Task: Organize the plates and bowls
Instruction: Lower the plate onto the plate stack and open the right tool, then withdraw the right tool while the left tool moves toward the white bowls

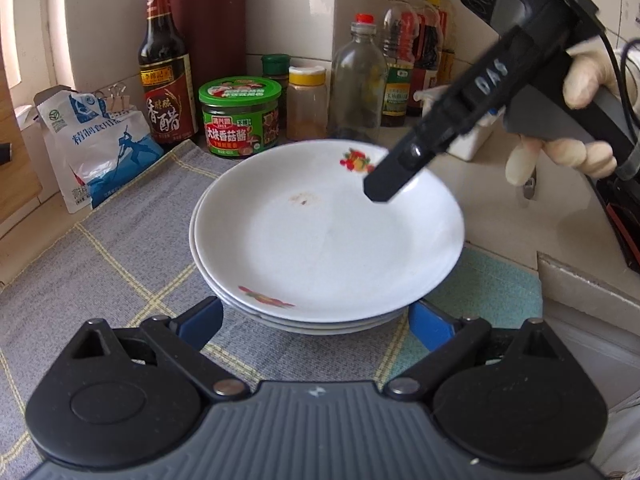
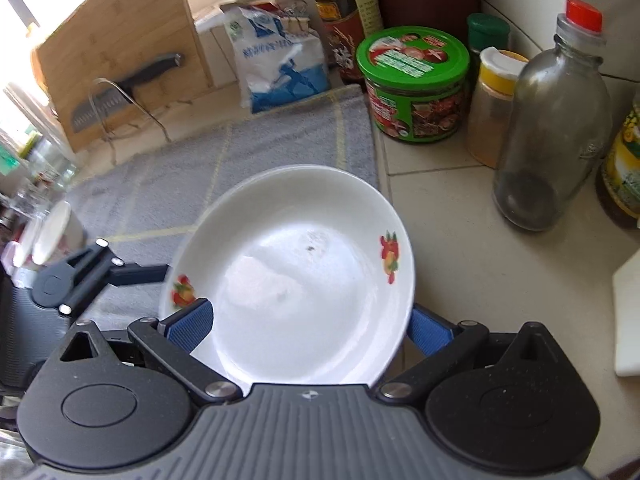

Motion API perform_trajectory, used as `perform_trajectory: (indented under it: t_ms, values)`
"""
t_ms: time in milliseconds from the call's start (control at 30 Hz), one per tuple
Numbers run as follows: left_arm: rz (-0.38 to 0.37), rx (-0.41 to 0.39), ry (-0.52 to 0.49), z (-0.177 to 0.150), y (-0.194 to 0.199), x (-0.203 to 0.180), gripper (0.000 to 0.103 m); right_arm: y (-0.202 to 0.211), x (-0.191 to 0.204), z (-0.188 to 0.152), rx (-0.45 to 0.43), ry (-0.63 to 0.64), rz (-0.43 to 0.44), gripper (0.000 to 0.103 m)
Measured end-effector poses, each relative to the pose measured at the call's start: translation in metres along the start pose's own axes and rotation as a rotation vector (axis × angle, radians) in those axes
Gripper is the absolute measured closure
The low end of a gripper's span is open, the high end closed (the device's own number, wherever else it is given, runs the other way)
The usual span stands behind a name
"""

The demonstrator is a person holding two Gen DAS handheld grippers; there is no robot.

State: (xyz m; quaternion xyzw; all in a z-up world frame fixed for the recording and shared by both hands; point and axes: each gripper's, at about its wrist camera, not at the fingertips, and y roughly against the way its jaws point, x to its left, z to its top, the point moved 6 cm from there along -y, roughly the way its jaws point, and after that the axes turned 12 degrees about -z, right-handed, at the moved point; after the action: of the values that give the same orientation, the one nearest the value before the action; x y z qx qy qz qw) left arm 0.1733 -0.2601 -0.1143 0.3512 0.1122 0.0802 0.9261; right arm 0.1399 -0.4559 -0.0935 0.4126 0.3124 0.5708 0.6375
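Observation:
A stack of white plates with red fruit prints (image 1: 328, 236) sits on a grey checked cloth (image 1: 120, 264). My left gripper (image 1: 316, 326) is open, its blue fingers on either side of the stack's near edge. My right gripper (image 1: 380, 190) shows in the left wrist view, above the far right rim of the top plate. In the right wrist view the right gripper (image 2: 308, 326) is open, its fingers spread around the near part of the top plate (image 2: 296, 276). The left gripper's finger (image 2: 136, 272) shows at the plate's left.
Along the tiled back wall stand a vinegar bottle (image 1: 166, 68), a green-lidded jar (image 1: 240, 118), a yellow-lidded spice jar (image 1: 306, 102), an empty glass bottle (image 1: 358, 84) and oil bottles (image 1: 416, 48). A salt bag (image 1: 96, 148) stands at the left. A wooden board with a knife (image 2: 120, 64) stands beyond the cloth.

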Motion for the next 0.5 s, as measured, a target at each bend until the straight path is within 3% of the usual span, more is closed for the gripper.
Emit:
perform_trajectory:
  t_ms: [100, 333, 500]
  values:
    - [0.008, -0.01, 0.003, -0.001, 0.002, 0.001, 0.005, 0.005, 0.004, 0.0, -0.02, 0.015, 0.003, 0.0]
    - [0.024, -0.086, 0.009, 0.004, 0.022, -0.003, 0.002, 0.02, 0.026, 0.007, -0.159, 0.147, -0.141, 0.0]
    - [0.097, -0.09, 0.029, 0.005, 0.035, 0.003, 0.002, 0.028, 0.053, 0.014, -0.249, 0.254, -0.171, 0.0]
